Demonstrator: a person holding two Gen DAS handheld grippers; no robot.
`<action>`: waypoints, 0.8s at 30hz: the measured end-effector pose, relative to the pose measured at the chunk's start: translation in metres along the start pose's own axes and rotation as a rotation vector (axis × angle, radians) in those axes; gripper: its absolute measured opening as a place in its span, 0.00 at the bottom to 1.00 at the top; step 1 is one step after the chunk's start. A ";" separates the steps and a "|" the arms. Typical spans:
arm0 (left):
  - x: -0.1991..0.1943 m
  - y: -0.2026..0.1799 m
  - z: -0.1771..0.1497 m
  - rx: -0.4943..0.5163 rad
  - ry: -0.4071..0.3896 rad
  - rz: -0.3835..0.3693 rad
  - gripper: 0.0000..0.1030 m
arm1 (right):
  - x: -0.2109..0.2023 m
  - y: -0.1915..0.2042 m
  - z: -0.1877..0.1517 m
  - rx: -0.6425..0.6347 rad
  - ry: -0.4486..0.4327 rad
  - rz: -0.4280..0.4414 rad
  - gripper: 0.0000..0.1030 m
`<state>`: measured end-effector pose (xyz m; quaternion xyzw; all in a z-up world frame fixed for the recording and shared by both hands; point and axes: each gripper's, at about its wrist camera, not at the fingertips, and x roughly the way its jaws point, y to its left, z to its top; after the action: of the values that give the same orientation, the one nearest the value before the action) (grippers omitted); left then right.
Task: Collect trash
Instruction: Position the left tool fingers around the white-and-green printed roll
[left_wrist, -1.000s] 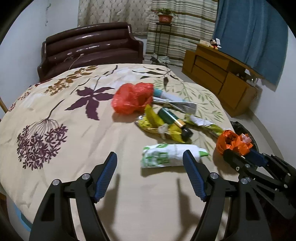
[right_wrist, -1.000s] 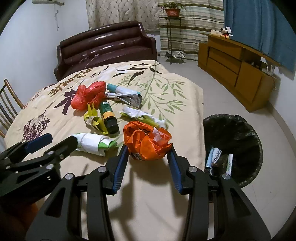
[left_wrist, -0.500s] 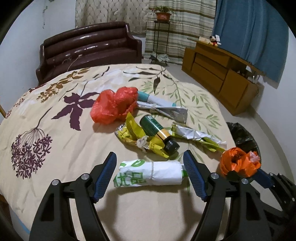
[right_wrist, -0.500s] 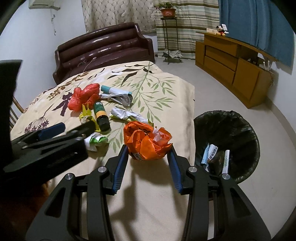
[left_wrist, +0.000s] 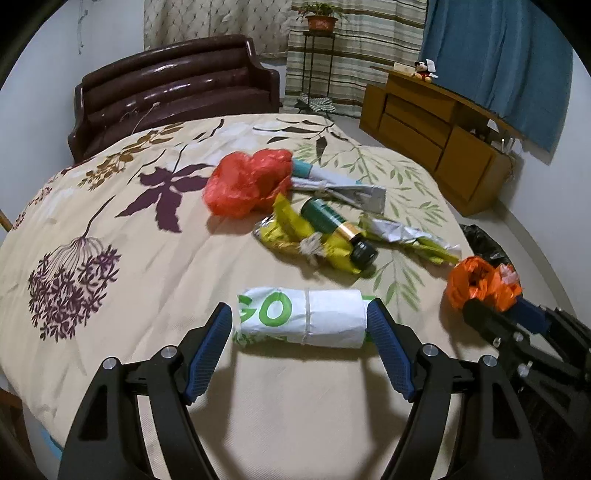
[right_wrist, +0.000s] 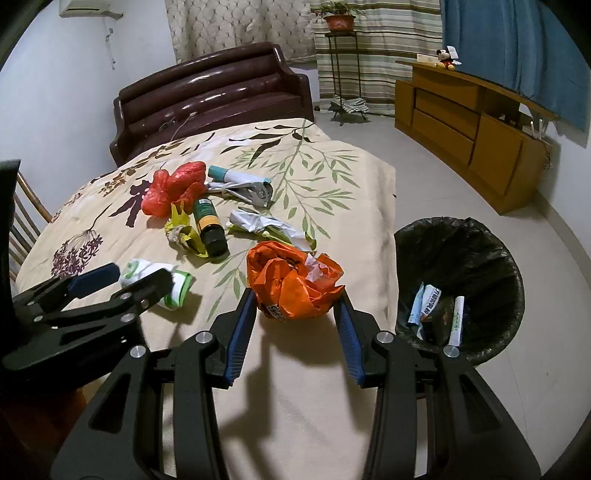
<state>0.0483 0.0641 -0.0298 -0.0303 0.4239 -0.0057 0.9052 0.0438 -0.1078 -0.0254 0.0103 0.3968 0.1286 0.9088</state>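
Note:
A rolled white and green packet (left_wrist: 299, 317) lies on the floral cloth (left_wrist: 110, 206), and my left gripper (left_wrist: 299, 314) stands open with one fingertip at each end of it. In the right wrist view that left gripper (right_wrist: 140, 275) straddles the packet (right_wrist: 177, 291). My right gripper (right_wrist: 295, 299) is shut on a crumpled orange bag (right_wrist: 291, 280), held near the cloth's right edge; the bag (left_wrist: 476, 280) also shows beside the left gripper. A black-lined bin (right_wrist: 461, 240) stands on the floor to the right, with several packets inside.
More trash lies further back on the cloth: a red bag (left_wrist: 247, 181), a green bottle (left_wrist: 332, 225), a yellow wrapper (left_wrist: 284, 221), a silvery wrapper (left_wrist: 399, 232) and a tube (left_wrist: 332, 181). Behind are a brown sofa (left_wrist: 173, 88) and a wooden cabinet (left_wrist: 436, 133). A chair (right_wrist: 22, 225) stands at left.
The left gripper has come up around the white and green packet, which now sits between its fingertips. The right gripper has swung toward the bin, still holding the orange bag.

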 end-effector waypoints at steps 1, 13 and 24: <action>0.000 0.002 -0.001 -0.002 0.005 0.002 0.71 | 0.000 0.000 0.000 0.000 0.001 0.000 0.41; -0.011 0.021 -0.010 -0.051 0.013 -0.002 0.71 | 0.001 0.005 -0.003 -0.007 0.006 0.018 0.41; -0.010 0.015 -0.007 -0.098 0.027 -0.014 0.74 | 0.004 0.003 -0.004 0.003 0.007 0.023 0.41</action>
<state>0.0363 0.0789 -0.0279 -0.0777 0.4358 0.0083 0.8967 0.0427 -0.1045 -0.0303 0.0157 0.3999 0.1385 0.9059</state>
